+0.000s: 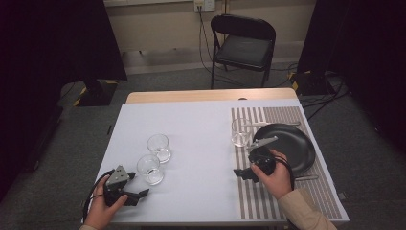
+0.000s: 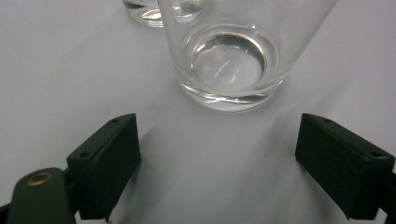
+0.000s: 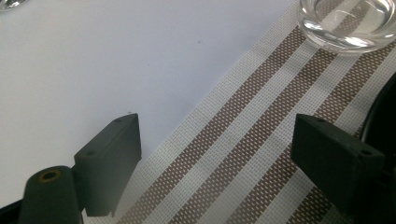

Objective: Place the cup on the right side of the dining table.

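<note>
Your left gripper (image 2: 219, 163) stands wide open with the clear round drinking glass (image 2: 229, 60) upright straight ahead of its jaws, not yet between them. A second clear glass (image 1: 159, 147) sits just beyond that glass. Your right gripper (image 3: 215, 163), also wide, hovers well off over the brown-striped woven placemat (image 3: 261, 140), so your left is nearer

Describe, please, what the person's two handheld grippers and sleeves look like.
The left gripper and the right gripper are black, each topped by a grey three-cornered plate and trailing a black cable. Their jaws are blocky black pads with small screw holes. The right forearm wears a beige sleeve.
</note>
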The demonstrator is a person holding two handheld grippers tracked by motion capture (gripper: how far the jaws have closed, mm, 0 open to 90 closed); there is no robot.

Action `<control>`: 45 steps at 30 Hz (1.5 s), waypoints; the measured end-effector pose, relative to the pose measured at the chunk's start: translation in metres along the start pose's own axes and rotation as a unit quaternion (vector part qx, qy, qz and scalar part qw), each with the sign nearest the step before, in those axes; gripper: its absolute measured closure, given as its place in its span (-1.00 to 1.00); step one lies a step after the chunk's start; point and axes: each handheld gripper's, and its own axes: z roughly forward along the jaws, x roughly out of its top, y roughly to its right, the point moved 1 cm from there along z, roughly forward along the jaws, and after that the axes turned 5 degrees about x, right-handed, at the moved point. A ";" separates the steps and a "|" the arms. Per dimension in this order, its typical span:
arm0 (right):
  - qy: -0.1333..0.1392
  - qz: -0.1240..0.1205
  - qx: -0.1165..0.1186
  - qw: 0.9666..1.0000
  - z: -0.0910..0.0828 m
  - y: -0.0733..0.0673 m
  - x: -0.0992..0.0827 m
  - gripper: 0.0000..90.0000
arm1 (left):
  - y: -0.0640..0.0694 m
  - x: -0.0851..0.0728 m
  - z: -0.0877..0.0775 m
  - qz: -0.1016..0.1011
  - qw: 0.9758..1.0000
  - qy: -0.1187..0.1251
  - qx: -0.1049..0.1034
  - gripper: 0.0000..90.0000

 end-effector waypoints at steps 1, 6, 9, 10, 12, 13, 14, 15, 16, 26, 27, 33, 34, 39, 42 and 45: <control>-0.001 0.000 0.001 1.000 0.000 0.000 -0.001 -0.66 | 0.000 0.000 0.000 0.000 1.000 0.000 0.000 -0.71; -0.003 -0.001 0.003 1.000 0.001 0.001 -0.004 -0.66 | 0.000 0.000 0.000 0.000 1.000 0.000 0.000 -0.71; -0.002 0.002 0.003 1.000 0.001 0.001 -0.006 -0.66 | 0.000 0.000 0.000 0.000 1.000 0.000 0.000 -0.71; -0.004 -0.003 0.006 1.000 0.002 0.001 -0.007 -0.66 | 0.000 0.000 0.000 0.000 1.000 0.000 0.000 -0.71; -0.004 -0.001 0.005 1.000 0.002 0.002 -0.009 -0.66 | 0.000 0.000 0.000 0.000 1.000 0.000 0.000 -0.71; -0.004 -0.001 0.005 1.000 0.002 0.002 -0.009 -0.66 | 0.000 0.000 0.000 0.000 1.000 0.000 0.000 -0.71; -0.004 -0.001 0.006 1.000 0.003 0.002 -0.009 -0.66 | 0.000 0.000 0.000 0.000 1.000 0.000 0.000 -0.71; -0.008 0.002 0.008 1.000 0.002 0.001 -0.009 -0.66 | 0.000 0.000 0.000 0.000 1.000 0.000 0.000 -0.71; -0.005 -0.004 0.006 1.000 0.004 0.002 -0.010 -0.66 | 0.000 0.000 0.000 0.000 1.000 0.000 0.000 -0.71; -0.009 -0.010 0.002 1.000 0.007 0.001 -0.014 -0.66 | 0.000 0.000 0.000 0.000 1.000 0.000 0.000 -0.71; -0.011 -0.010 0.002 1.000 0.007 0.000 -0.014 -0.66 | 0.000 0.000 0.000 0.000 1.000 0.000 0.000 -0.71; -0.012 -0.031 -0.005 0.999 0.008 -0.001 -0.016 -0.68 | 0.000 0.000 0.000 0.001 1.000 0.000 0.000 -0.71; -0.010 -0.032 -0.005 0.999 0.008 -0.002 -0.017 -0.68 | 0.000 0.000 0.000 0.001 1.000 0.000 0.000 -0.71; -0.002 -0.048 -0.008 0.999 0.009 -0.002 -0.021 -0.70 | 0.000 0.000 0.000 0.001 1.000 0.000 0.000 -0.71; 0.000 -0.056 -0.013 0.998 0.009 -0.004 -0.022 -0.70 | 0.000 0.000 0.000 0.001 1.000 0.000 0.000 -0.71; 0.000 -0.070 -0.019 0.997 0.010 -0.006 -0.024 -0.71 | 0.000 0.000 0.000 0.001 1.000 0.000 0.001 -0.71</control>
